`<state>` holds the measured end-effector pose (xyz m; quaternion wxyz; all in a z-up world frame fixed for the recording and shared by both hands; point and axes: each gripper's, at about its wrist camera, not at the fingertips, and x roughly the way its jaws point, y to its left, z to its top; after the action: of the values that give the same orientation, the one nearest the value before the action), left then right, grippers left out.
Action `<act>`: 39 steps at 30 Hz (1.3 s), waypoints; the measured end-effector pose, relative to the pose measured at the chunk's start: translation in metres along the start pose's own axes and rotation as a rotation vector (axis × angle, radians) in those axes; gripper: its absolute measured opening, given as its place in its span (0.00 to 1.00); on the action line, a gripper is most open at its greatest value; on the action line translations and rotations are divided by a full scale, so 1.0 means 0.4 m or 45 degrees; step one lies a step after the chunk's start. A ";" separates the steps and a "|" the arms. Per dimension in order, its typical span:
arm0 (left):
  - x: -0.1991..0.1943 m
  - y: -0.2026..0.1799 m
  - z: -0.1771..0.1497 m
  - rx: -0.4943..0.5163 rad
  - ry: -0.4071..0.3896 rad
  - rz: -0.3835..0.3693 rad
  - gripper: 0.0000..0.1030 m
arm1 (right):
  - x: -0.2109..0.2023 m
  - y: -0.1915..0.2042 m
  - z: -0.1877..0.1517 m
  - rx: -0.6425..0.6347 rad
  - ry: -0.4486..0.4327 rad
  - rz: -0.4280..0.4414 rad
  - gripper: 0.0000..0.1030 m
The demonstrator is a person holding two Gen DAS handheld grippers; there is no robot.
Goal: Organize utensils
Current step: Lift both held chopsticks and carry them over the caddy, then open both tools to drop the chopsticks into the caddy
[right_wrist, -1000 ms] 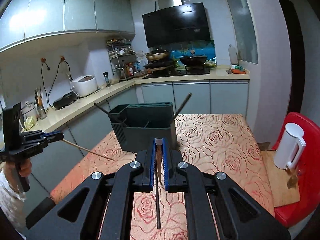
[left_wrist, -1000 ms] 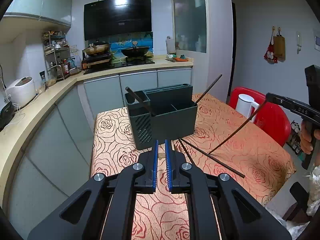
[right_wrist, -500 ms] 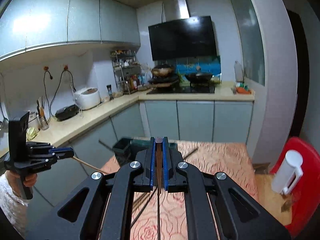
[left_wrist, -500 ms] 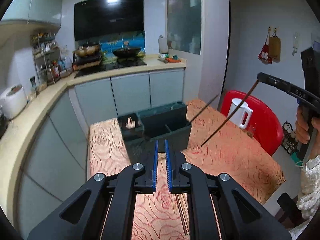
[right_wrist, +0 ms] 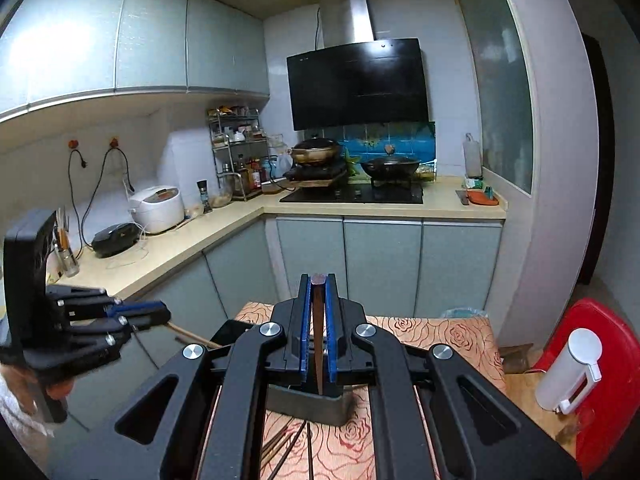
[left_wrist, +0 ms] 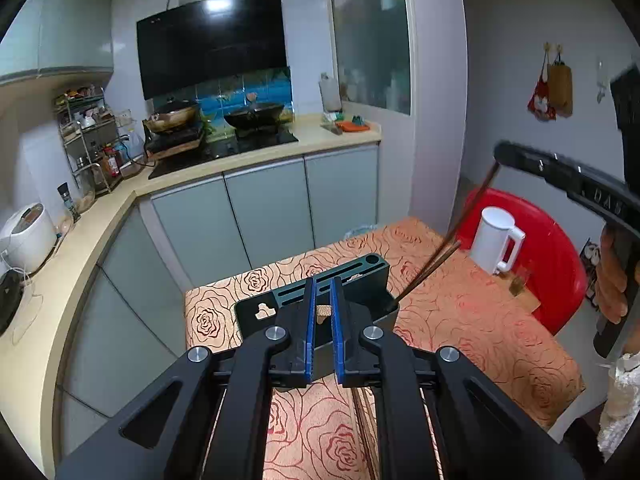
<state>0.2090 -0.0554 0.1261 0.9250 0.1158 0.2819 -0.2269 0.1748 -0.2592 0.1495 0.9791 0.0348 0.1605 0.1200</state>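
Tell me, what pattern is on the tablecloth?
Red-outlined roses on an orange-tan tablecloth, clearest in the left wrist view.

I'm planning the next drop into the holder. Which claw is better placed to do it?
Right. The right claw grips a chopstick angled down over the holder. The left claw pinches only a light stick, off to the side.

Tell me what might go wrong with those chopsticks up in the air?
1. The right tool pinches its dark chopstick near the top only, so it may swing and miss the holder.
2. The left tool holds a light chopstick by its end; it could slip out.
3. Both tools crowd over the holder and might bump.
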 end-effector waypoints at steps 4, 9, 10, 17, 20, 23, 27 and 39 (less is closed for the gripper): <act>0.063 -0.005 -0.004 0.009 0.060 0.006 0.07 | 0.058 0.008 0.003 -0.017 0.038 -0.015 0.07; 0.129 -0.005 -0.031 0.005 0.124 0.016 0.07 | 0.126 0.009 -0.035 -0.022 0.125 -0.025 0.07; 0.143 -0.004 -0.038 0.005 0.136 0.022 0.07 | 0.136 0.007 -0.041 -0.017 0.140 -0.022 0.07; 0.208 0.015 -0.075 -0.040 0.166 0.043 0.07 | 0.211 0.002 -0.095 -0.005 0.223 -0.045 0.07; 0.226 0.034 -0.080 -0.084 0.160 0.051 0.07 | 0.227 0.004 -0.110 -0.005 0.241 -0.044 0.07; 0.227 0.046 -0.083 -0.127 0.148 0.044 0.13 | 0.230 0.004 -0.119 0.002 0.244 -0.033 0.08; 0.206 0.050 -0.077 -0.138 0.105 0.058 0.43 | 0.224 0.011 -0.115 -0.011 0.236 -0.035 0.13; 0.093 0.056 -0.095 -0.125 -0.033 0.132 0.76 | 0.137 0.016 -0.085 -0.018 0.110 -0.067 0.48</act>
<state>0.2295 -0.0361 0.0759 0.9436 0.0819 0.2743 -0.1660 0.2126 -0.2384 0.1014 0.9743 0.0186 0.2025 0.0968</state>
